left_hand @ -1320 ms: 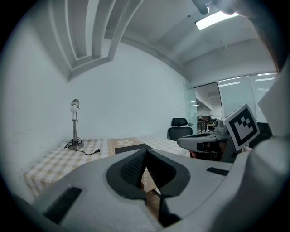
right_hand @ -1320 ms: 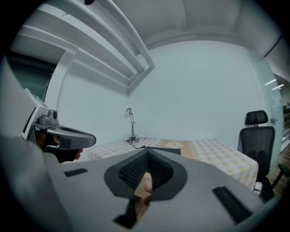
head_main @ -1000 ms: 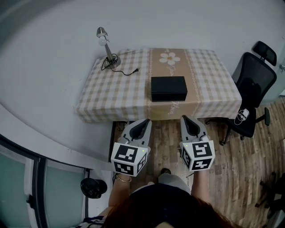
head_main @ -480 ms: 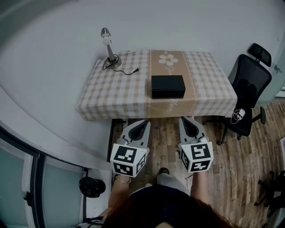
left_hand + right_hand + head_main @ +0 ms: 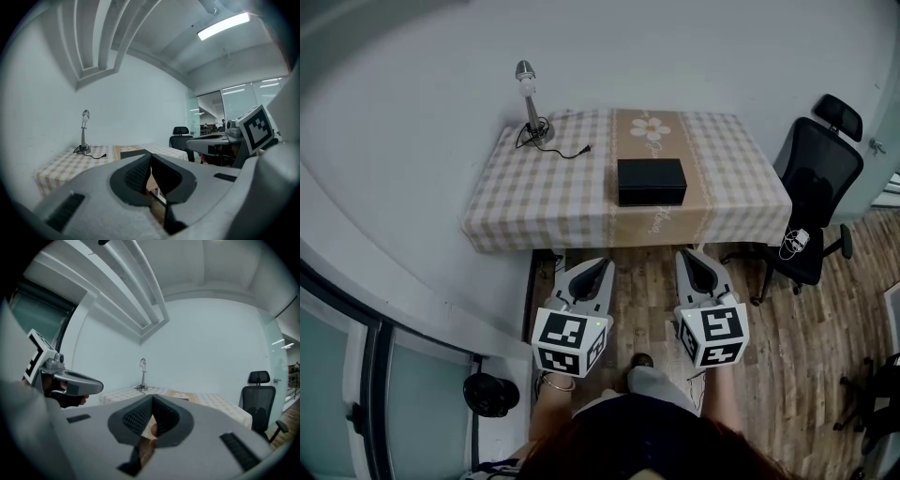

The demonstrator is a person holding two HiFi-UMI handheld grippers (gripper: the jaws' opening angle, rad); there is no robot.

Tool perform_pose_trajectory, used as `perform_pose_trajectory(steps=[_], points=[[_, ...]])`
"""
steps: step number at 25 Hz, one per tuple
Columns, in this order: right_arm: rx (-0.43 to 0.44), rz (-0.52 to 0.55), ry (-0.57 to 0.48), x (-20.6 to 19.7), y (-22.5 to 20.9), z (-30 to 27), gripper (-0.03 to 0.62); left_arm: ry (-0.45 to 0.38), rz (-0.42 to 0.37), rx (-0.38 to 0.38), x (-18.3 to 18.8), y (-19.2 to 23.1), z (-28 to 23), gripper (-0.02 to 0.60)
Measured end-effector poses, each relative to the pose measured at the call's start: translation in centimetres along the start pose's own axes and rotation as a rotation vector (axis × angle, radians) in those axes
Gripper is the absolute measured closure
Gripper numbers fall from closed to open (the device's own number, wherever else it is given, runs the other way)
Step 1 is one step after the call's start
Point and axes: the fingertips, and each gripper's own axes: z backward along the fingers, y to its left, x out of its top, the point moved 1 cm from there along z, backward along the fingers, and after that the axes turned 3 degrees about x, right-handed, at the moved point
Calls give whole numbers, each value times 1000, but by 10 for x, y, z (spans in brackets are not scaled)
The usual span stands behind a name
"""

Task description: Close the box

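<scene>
One black rectangular box (image 5: 652, 182) stands on the bench (image 5: 741, 183), on the brown runner (image 5: 653, 141) and nearer the front edge than the back. Its lid lies flat on the body, so the interior cannot be seen. The box is well apart from both grippers.

Count, left to right: one silver desk lamp (image 5: 528, 98) at the rear left corner of the bench, with one black cable (image 5: 568, 150) trailing toward the middle; one box; one black office chair (image 5: 814, 178) beside the bench's right end. There are two grippers.

The left gripper (image 5: 602, 263) and the right gripper (image 5: 687, 255) are held side by side over the floor in front of the bench, both pointing at it. In the left gripper view, the left gripper (image 5: 150, 157) has its jaws pressed together with nothing between them. The right gripper (image 5: 152, 400) is likewise closed and empty.

The bench carries a beige checked tablecloth (image 5: 544, 187); the runner bears a daisy print. The floor (image 5: 787, 356) is wood plank. The walls are plain pale grey.
</scene>
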Motion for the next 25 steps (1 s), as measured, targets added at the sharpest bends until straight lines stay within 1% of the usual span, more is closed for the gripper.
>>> perform_pose_trajectory(steps=[5,16,25], points=[[0,11,-8,4,8,10,577,-2,7,12,-2,5,11,554],[1,47,38,1,17,22,577,-10,18,9,-4,3,23,554],[3,47,24,4,22,24,577,-15,20,2,-7,3,27,554]])
